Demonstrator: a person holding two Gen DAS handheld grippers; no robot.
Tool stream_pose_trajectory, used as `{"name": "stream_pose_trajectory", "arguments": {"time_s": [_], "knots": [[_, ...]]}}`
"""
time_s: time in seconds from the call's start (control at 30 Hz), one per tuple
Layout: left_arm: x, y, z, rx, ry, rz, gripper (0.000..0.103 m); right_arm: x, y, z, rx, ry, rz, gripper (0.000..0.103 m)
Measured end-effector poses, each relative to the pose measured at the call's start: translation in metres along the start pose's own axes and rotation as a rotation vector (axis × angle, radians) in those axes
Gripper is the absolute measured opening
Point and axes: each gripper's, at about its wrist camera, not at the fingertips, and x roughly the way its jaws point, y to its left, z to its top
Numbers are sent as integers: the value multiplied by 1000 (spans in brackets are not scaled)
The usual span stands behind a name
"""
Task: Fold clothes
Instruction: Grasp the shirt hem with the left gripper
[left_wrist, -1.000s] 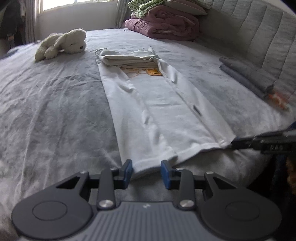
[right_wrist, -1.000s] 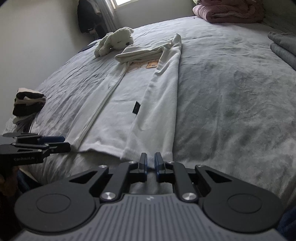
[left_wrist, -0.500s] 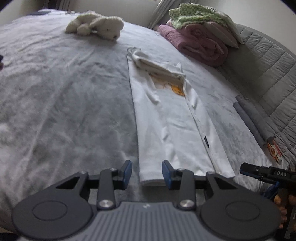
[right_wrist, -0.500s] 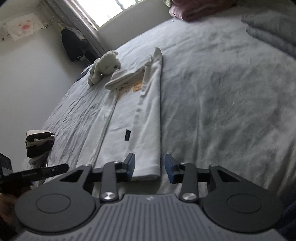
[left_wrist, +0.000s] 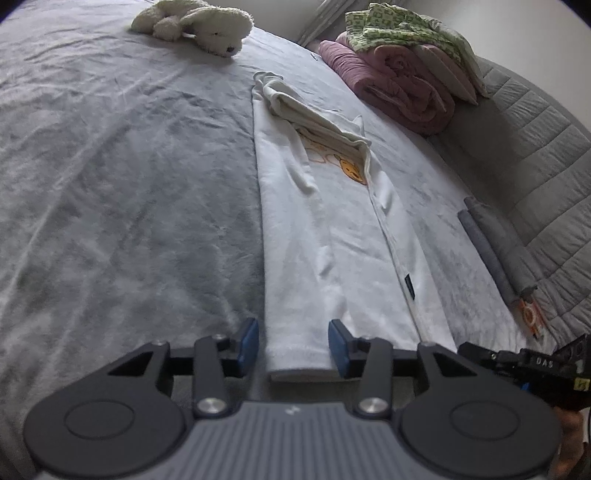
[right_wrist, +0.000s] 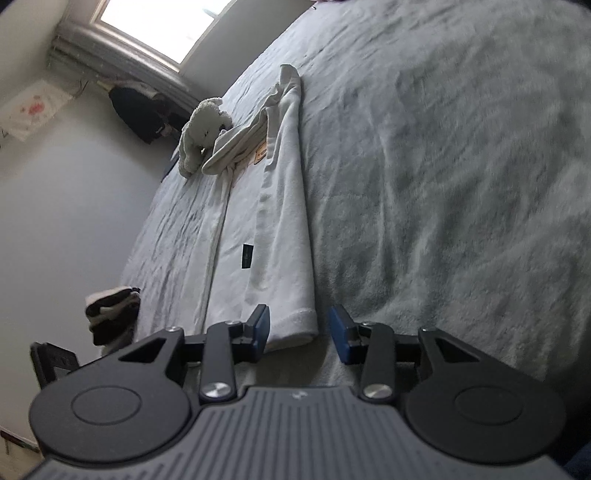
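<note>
A white garment (left_wrist: 332, 236) with an orange print lies on the grey bed (left_wrist: 110, 184), folded lengthwise into a long strip, its sleeves bunched at the far end. My left gripper (left_wrist: 293, 347) sits low at the near hem. Its jaws are opening, with the hem's left corner between the blue pads and untouched by them. My right gripper (right_wrist: 301, 328) is open at the same garment (right_wrist: 280, 229), the hem's right corner lying between its pads without being pinched. The right gripper (left_wrist: 517, 363) also shows in the left wrist view, at the hem's right end.
A white plush toy (left_wrist: 195, 26) lies at the far end of the bed. Pink and green blankets (left_wrist: 399, 85) are piled by the padded headboard (left_wrist: 535, 129). Folded grey cloths (left_wrist: 498, 243) lie on the right. A black and white clothes stack (right_wrist: 110, 314) sits off the left edge.
Both grippers rolled and sank toward the near hem. The right jaws went from nearly shut to open around the right corner. The left jaws widened around the left corner.
</note>
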Motion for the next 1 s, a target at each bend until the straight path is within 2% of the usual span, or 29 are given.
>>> {"name": "stream_pose_trajectory", "arguments": {"time_s": [0.1, 0.17, 0.2, 0.23, 0.3, 0.33, 0.4, 0.8, 1.0], "knots": [[2, 2, 1, -16, 5, -26, 42, 2, -1, 0, 11, 2, 13, 34], [4, 1, 2, -17, 16, -43, 34, 5, -2, 0, 15, 7, 16, 30], [4, 1, 2, -22, 19, -49, 23, 6, -1, 0, 13, 9, 17, 28], [5, 2, 2, -28, 21, -54, 15, 7, -1, 0, 11, 11, 18, 24], [5, 1, 3, -36, 22, -58, 10, 8, 0, -1, 0, 10, 9, 16], [4, 1, 3, -32, 19, -53, 9, 7, 1, -1, -8, 9, 3, 13], [-1, -1, 3, -28, 11, -38, 8, 5, 5, -3, -27, -4, -2, 11], [-28, -14, 4, -25, -32, 24, 8, -12, 31, -8, -80, -52, -1, 11], [-42, -28, -2, 9, -25, 63, 8, -24, 39, -11, -83, -51, -1, 11]]}}
